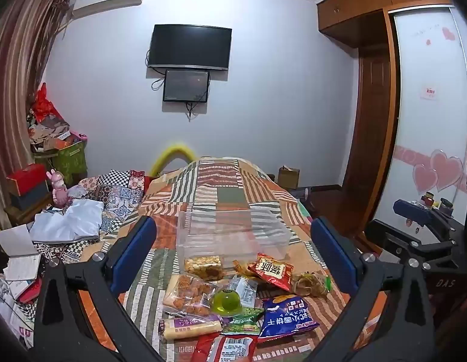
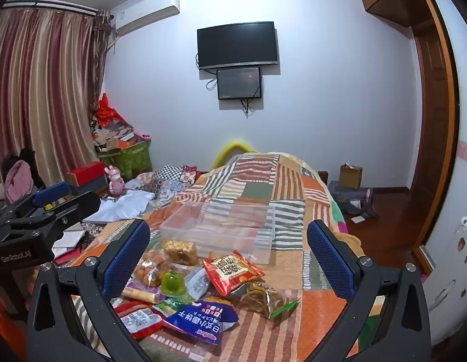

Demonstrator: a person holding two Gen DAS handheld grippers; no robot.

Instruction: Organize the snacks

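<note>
A pile of snack packets lies on the patchwork bedspread [image 1: 221, 193]: a red packet [image 1: 271, 270] [image 2: 231, 271], a blue packet [image 1: 286, 316] [image 2: 200, 321], a green jelly cup [image 1: 226, 301] [image 2: 172, 283], orange puffs [image 1: 189, 297], a brown tangle pack [image 2: 262, 297]. An empty clear plastic box [image 1: 233, 232] [image 2: 221, 227] stands just behind them. My left gripper [image 1: 233, 256] is open above the pile. My right gripper [image 2: 227, 259] is open above it too. Both are empty.
Clothes and papers [image 1: 67, 223] lie on the bed's left side. Boxes and a pink toy [image 2: 115, 181] stand by the curtain. A wardrobe [image 1: 426, 120] is at the right. The right gripper shows in the left wrist view [image 1: 426, 220].
</note>
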